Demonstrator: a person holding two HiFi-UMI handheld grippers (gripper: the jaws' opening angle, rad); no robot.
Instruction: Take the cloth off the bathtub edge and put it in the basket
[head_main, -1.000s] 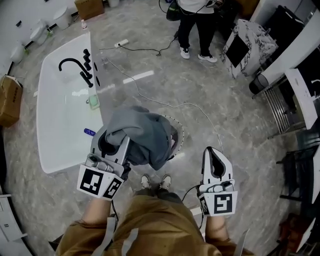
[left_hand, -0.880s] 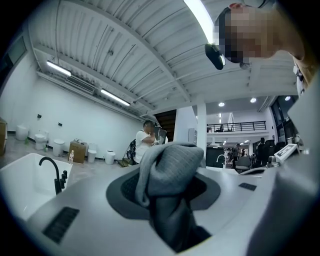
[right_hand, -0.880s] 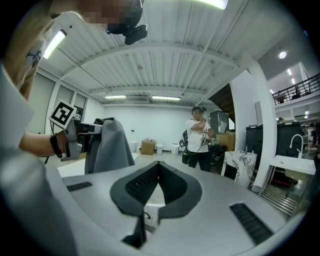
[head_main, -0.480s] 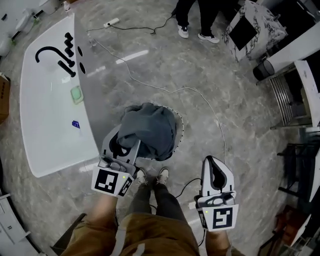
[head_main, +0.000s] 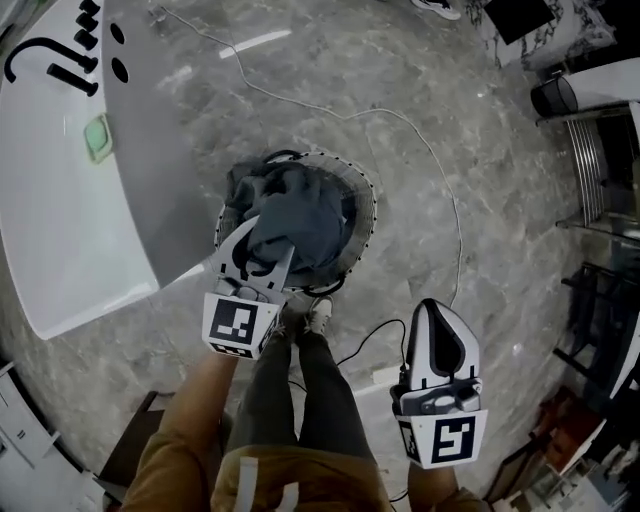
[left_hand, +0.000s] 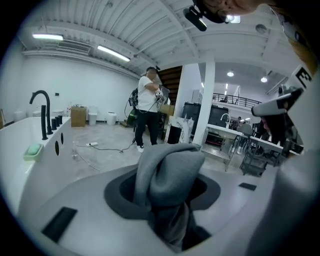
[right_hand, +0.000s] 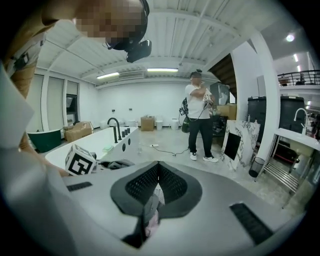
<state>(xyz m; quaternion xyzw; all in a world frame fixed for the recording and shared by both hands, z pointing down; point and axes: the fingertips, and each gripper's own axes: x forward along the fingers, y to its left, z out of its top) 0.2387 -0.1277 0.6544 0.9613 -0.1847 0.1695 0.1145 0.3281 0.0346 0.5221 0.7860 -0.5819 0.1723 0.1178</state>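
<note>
Grey cloth (head_main: 300, 215) clamped in my left gripper (head_main: 268, 243), hanging over the basket (head_main: 366, 210), bulk within its rim. Right gripper (head_main: 440, 312) closed, empty, well apart. Recommend lowering until all folds clear the rim before releasing.

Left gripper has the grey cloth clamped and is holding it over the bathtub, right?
Not quite. The left gripper does have the grey cloth clamped, but it holds it over the basket, not the bathtub, which lies off to the left on the floor. The head view shows this.
</note>
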